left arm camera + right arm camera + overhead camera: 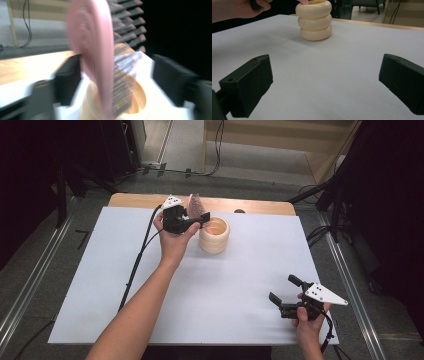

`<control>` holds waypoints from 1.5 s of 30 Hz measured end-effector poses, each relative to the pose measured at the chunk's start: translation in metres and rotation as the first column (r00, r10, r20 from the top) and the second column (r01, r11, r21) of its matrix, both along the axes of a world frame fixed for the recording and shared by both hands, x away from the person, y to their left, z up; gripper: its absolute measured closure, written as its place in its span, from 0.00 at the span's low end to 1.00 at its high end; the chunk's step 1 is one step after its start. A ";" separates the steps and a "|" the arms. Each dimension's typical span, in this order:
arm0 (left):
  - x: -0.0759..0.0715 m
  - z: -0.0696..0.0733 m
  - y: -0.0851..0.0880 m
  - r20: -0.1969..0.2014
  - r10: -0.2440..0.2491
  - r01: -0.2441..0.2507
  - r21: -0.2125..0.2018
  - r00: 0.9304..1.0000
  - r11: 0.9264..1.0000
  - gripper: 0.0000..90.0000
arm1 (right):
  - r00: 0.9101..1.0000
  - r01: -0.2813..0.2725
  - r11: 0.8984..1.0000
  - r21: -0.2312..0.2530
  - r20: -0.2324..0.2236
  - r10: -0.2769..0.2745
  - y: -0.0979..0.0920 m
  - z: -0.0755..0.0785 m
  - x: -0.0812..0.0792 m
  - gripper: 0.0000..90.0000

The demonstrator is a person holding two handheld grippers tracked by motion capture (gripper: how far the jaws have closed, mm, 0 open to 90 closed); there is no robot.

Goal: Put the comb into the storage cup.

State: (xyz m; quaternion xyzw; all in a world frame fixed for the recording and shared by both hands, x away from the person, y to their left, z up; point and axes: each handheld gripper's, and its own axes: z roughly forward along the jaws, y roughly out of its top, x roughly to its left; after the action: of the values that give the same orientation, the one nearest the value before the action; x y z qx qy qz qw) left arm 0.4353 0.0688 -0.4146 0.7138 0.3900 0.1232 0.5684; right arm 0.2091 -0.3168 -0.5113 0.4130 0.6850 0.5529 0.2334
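A cream ribbed cup (214, 236) (314, 21) stands at the back middle of the white table cover (225, 290). A pink hairbrush (196, 204) (92, 50) stands upright in the cup (141, 96), bristles facing right in the left gripper view. My left gripper (199, 220) (117, 82) is at the cup's left rim, open, its jaws wide on either side of the brush; the brush lies close to the left jaw and apart from the right one. My right gripper (282, 288) (325, 82) is open over the front right of the table, with nothing between its jaws.
The wooden table edge (135, 199) shows behind the white cover. A black cable (140, 255) trails from the left gripper toward the front left. A small dark object (239, 211) sits at the back edge. Dark stands and cables surround the table.
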 end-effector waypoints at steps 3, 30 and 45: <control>-0.008 0.000 0.006 0.030 -0.005 0.005 0.014 1.000 1.000 0.03 | 1.000 -0.003 1.000 -0.002 0.003 0.003 0.000 0.000 0.000 0.00; -0.084 -0.018 0.073 0.166 -0.019 0.002 0.104 0.986 0.995 0.00 | 1.000 0.004 1.000 -0.022 -0.001 -0.004 0.003 0.000 0.001 0.00; -0.124 -0.039 0.122 0.188 0.032 -0.053 0.113 0.982 0.992 0.00 | 1.000 0.014 0.999 -0.032 -0.007 -0.014 0.004 0.000 0.002 0.00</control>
State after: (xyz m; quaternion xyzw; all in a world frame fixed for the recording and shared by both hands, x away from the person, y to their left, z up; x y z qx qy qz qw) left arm 0.3112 0.1908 -0.4533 0.7230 0.3427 0.2240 0.5565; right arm 0.2109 -0.3131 -0.5113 0.4161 0.6915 0.5389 0.2414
